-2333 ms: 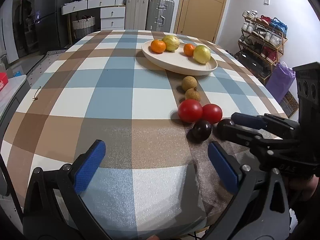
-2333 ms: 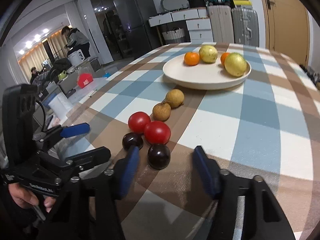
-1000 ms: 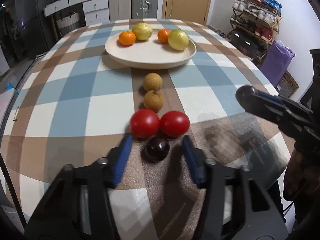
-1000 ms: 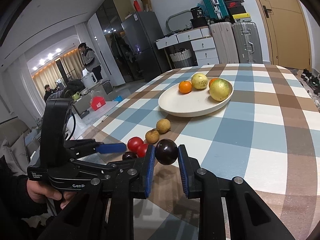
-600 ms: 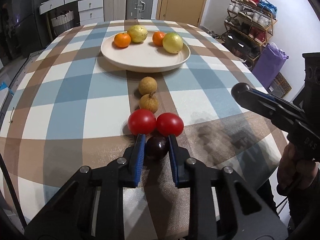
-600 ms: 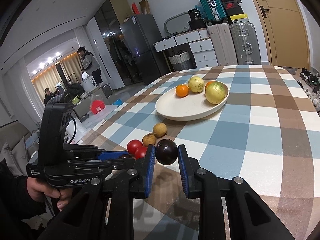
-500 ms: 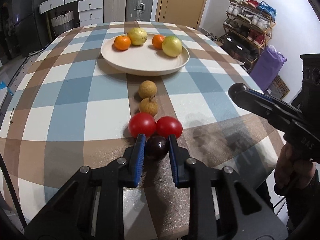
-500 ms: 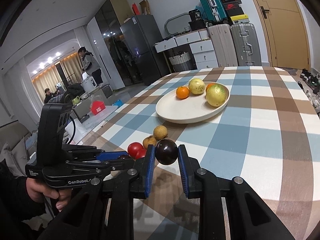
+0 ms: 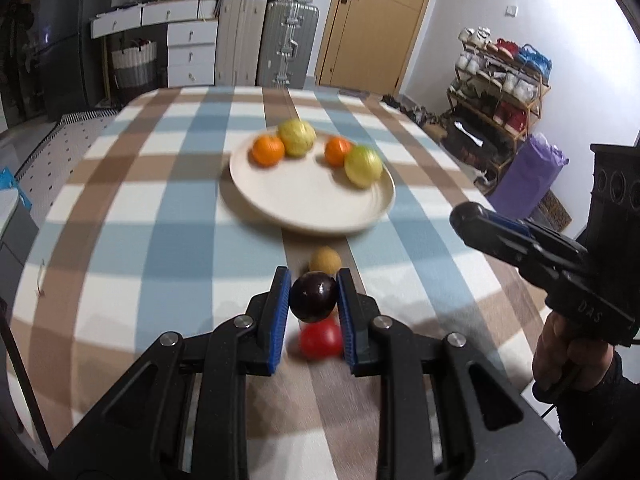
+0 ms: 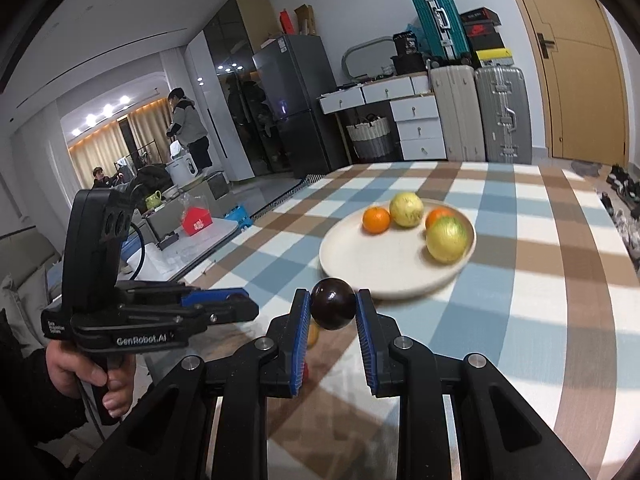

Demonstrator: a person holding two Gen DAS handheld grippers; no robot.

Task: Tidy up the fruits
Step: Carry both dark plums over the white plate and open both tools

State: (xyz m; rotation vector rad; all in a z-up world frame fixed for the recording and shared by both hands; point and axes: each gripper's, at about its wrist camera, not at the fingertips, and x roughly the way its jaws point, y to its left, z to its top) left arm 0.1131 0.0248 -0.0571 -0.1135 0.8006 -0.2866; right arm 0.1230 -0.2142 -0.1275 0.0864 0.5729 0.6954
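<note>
Left gripper (image 9: 313,296): blue pads clamped on a dark plum (image 9: 313,296), one pad each side, fruit lifted clear of the cloth.
Right gripper (image 10: 333,309): closed on a second dark plum (image 10: 333,309), held off the table, near the plate's front rim in its own view.
Plate (image 9: 304,212): cream, round, mid-table, blurred in both views.
On plate: two oranges (image 9: 268,150) and two yellow-green fruits (image 9: 297,137); one of each at back left, the other pair to the right.
Brown fruit (image 9: 325,261): small, round, on the cloth between plate and left gripper, just beyond the held plum.
Red tomato (image 9: 321,338): on the cloth below the left-held plum, seen between the pads; poss. a 2nd one hidden behind the fingers, can't tell.
Table (image 9: 132,216): blue, brown and white check cloth.
Hands: left hand (image 10: 94,376) round the grip of the left gripper, bottom left of right wrist view; right hand (image 9: 560,356) round the other grip, far right of left wrist view.
Bkgd: suitcases (image 9: 292,44) and a wooden door (image 9: 376,20) past the table's far end; shoe rack (image 9: 500,92) at right.
</note>
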